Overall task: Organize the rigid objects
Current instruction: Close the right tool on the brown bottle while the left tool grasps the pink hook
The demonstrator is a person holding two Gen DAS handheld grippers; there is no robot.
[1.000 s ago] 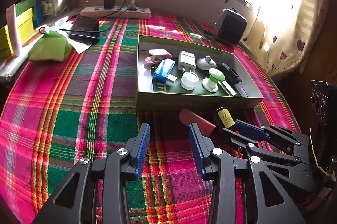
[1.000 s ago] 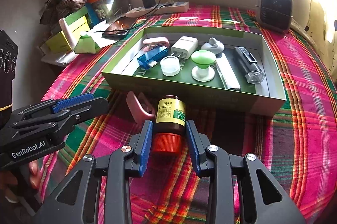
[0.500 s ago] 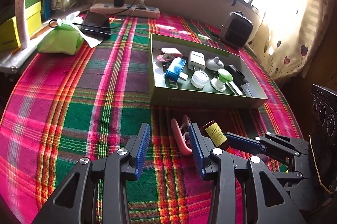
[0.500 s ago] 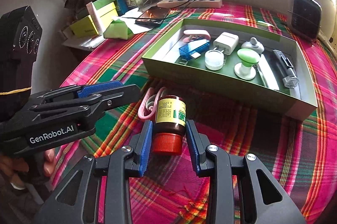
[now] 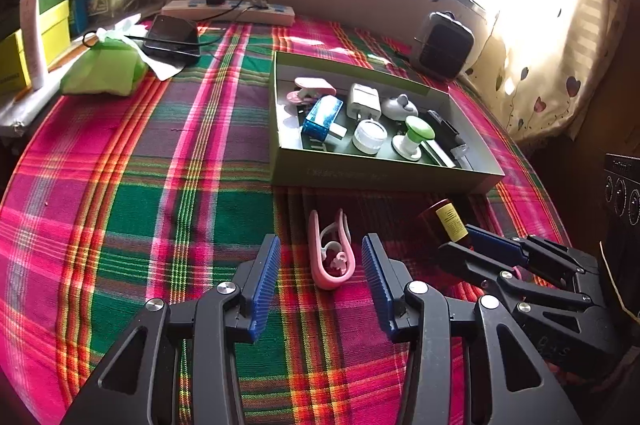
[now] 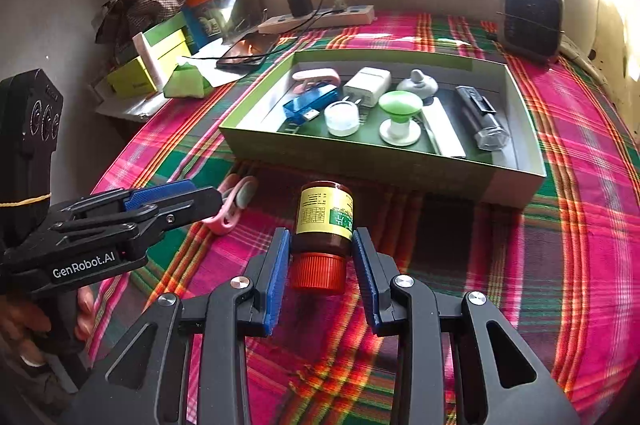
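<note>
Two loose things remain outside the shallow green cardboard tray (image 6: 516, 181). My right tongs (image 6: 321, 245) pinch the brown glass bottle with the red cap (image 6: 324, 225), lifted just short of the tray; I'd carry it over the wall before letting go. My left tongs (image 5: 316, 261) are spread around the pink plastic clip (image 5: 331, 253) on the plaid worktop (image 5: 160, 185); I should close squarely.

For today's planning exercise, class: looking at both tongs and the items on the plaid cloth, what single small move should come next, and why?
Probably carry the brown bottle forward over the green box wall. The right tongs are shut on it, red cap toward the camera, just short of the box. The left tongs are open around the pink clip, which could follow.
</note>
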